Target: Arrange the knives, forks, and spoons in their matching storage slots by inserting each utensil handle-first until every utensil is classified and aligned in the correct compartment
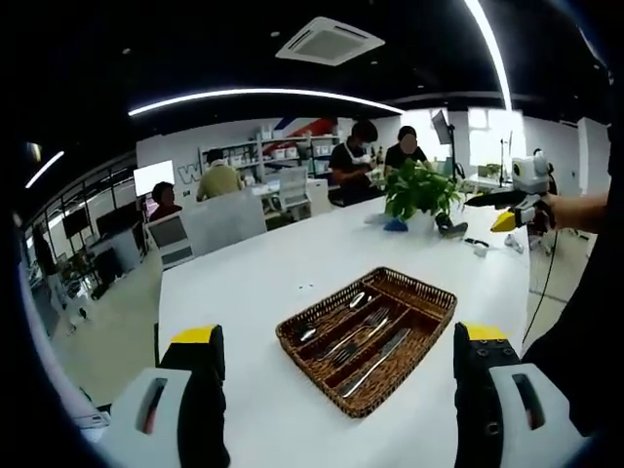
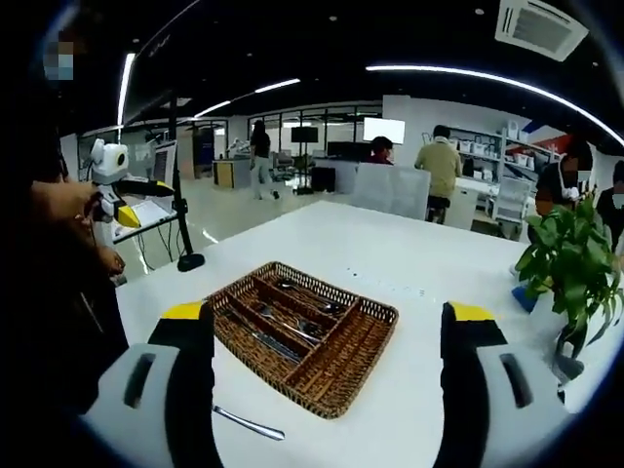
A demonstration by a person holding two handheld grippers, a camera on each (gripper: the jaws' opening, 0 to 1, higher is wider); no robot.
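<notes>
In the left gripper view, the left gripper [image 1: 336, 390] is hovering with its black, yellow-tipped jaws standing wide apart and holding nothing. Just beyond and between them, the brown woven wicker cutlery tray [image 1: 414, 366] is sitting on the white table [image 1: 244, 273]. A silver knife [image 1: 378, 361] is lying in the tray's nearest slot, silver forks [image 1: 357, 335] in the next, and silver spoons [image 1: 333, 317] in the slot behind. Farther off, a green potted plant [image 1: 421, 190] is standing near the table's far edge, with the right gripper [image 1: 512, 216] hanging beside it.

In the right gripper view, the right gripper [image 2: 327, 390] is gaping wide and empty too. A loose silver utensil [image 2: 249, 423] is lying on the table just beside its left jaw, outside the tray [image 2: 341, 366], which is resting between the jaws a little farther on.
</notes>
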